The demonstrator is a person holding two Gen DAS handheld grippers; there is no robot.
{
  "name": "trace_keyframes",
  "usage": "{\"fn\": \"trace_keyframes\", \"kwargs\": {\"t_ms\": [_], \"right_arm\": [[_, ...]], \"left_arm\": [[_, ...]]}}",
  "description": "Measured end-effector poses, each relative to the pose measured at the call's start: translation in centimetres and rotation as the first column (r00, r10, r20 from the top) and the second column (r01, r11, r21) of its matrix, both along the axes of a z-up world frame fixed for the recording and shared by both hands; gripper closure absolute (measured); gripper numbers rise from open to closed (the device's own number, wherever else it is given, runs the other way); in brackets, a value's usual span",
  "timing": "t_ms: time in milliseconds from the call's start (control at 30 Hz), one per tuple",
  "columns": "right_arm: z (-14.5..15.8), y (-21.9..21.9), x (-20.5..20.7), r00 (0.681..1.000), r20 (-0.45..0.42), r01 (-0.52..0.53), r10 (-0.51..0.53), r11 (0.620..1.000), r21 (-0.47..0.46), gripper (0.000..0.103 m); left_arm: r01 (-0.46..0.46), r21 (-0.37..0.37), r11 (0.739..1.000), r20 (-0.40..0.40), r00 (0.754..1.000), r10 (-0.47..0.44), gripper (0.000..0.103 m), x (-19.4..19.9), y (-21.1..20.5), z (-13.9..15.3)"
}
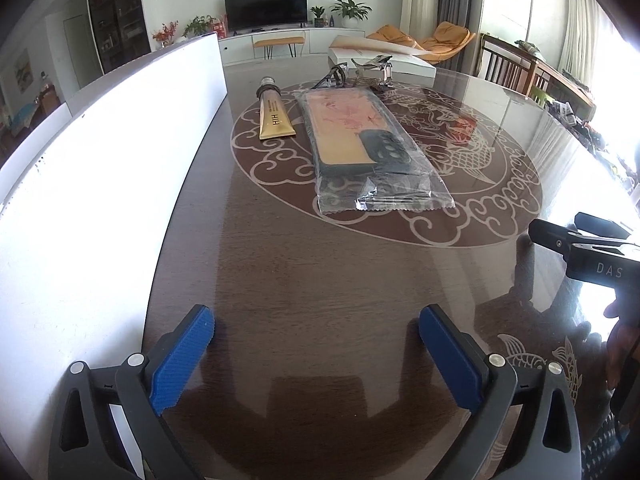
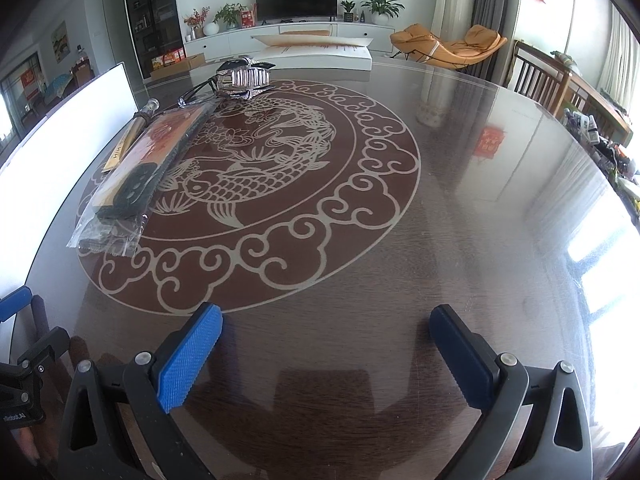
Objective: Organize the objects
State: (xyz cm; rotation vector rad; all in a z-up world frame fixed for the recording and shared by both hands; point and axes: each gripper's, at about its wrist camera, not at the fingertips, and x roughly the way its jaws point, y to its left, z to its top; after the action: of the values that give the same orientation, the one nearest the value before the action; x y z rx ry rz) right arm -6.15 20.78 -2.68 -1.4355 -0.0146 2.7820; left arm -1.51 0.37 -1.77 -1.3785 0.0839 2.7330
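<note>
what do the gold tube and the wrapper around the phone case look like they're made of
Gold tube: probably soft plastic or laminate with a metallic satin finish, flat crimped end. Wrapper: thin clear plastic film, glossy, wrinkled, with a zigzag-cut sealed edge; the phone case shows through it.

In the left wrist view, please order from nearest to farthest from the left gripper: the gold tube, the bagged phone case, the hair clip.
Seen from the left gripper, open over the table:
1. Bagged phone case, ahead in the centre.
2. Gold tube, ahead and slightly left, beside the case.
3. Hair clip, farthest, beyond the case near the white box.
</note>
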Motion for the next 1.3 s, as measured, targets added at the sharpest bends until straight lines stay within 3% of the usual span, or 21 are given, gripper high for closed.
{"fn": "trace_keyframes", "kwargs": {"t_ms": [200, 300, 433, 567, 733, 900, 1000, 1133, 1300], "right_arm": [[0.0, -0.3, -0.5, 1.000, 0.010, -0.028, 0.028, 1.000, -0.002, 0.000], [0.2, -1.6, -3.0, 0.988, 0.102, -0.114, 0.115, 0.993, -0.014, 0.000], [2.2, -4.4, -7.1, 0.983, 0.115, -0.120, 0.142, 0.976, -0.180, 0.000], [2.1, -9.1, -12.4, 0.959, 0.221, -0.111, 0.179, 0.951, -0.290, 0.000], [0.7, -15.4, -16.1, 0.924, 0.309, -0.170, 0.224, 0.966, -0.194, 0.000], [-0.2, -18.7, -15.9, 0.911, 0.319, -0.272, 0.261, 0.962, -0.010, 0.000], [-0.3, -18.2, -14.9, 0.908, 0.293, -0.311, 0.300, 0.950, -0.010, 0.000], [0.2, -16.0, -12.7, 0.923, 0.229, -0.317, 0.310, 0.948, -0.007, 0.018], [0.2, -11.4, -8.0, 0.933, 0.168, -0.322, 0.318, 0.947, -0.005, 0.019]], "left_arm": [[-0.001, 0.001, 1.000, -0.004, 1.000, 0.001, 0.000, 0.0, 0.1, 0.0], [-0.001, 0.003, 1.000, -0.005, 1.000, 0.001, 0.000, 0.0, 0.1, 0.0], [0.000, 0.003, 1.000, -0.006, 1.000, 0.000, 0.000, 0.0, 0.1, 0.0], [-0.001, 0.003, 1.000, -0.006, 1.000, 0.001, 0.000, 0.0, 0.1, 0.0], [-0.001, 0.003, 1.000, -0.006, 1.000, 0.001, 0.000, 0.0, 0.1, 0.0], [-0.001, 0.003, 1.000, -0.006, 1.000, 0.001, 0.000, -0.1, 0.1, 0.0], [-0.001, 0.004, 1.000, -0.006, 1.000, 0.001, 0.000, -0.3, 0.1, 0.0], [-0.001, 0.004, 1.000, -0.006, 1.000, 0.001, 0.000, -0.5, 0.2, 0.0], [-0.001, 0.004, 1.000, -0.006, 1.000, 0.001, 0.000, -0.5, 0.2, 0.0]]}}
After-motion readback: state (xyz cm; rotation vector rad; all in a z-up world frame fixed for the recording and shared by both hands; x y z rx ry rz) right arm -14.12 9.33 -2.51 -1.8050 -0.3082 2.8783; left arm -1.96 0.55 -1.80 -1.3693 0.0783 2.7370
